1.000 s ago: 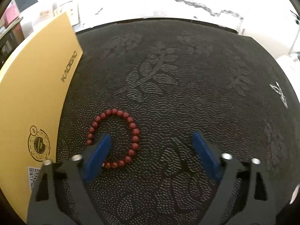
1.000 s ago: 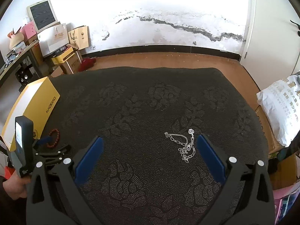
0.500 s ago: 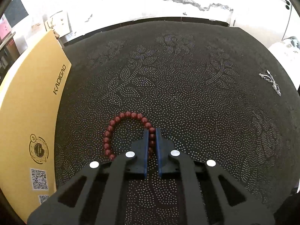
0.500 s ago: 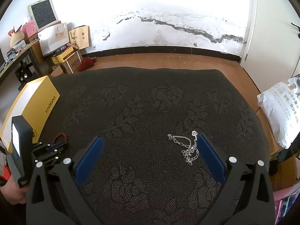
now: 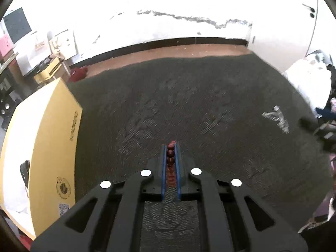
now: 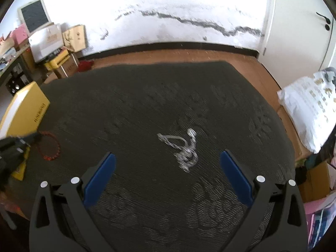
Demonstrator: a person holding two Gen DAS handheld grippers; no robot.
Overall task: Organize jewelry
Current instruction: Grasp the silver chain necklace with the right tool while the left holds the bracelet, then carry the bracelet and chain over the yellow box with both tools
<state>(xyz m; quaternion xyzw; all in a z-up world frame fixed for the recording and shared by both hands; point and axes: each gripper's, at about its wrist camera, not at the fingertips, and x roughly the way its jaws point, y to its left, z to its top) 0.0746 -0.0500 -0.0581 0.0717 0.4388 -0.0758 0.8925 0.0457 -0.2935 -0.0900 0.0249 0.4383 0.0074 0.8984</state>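
Jaws of left gripper (image 5: pixel 170 147) now clamped on bead bracelet (image 5: pixel 170 154), lifted off cloth; right gripper (image 6: pixel 168 163) wide, empty.

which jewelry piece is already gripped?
The red bead bracelet, pinched in the shut left gripper. The silver chain lies loose on the cloth, ahead of the open right gripper.

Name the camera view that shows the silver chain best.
The right wrist view: the silver chain lies in a tangle on the dark cloth, mid-frame between the open right tool's fingers. The left wrist view shows it only as a small blur near the right edge.
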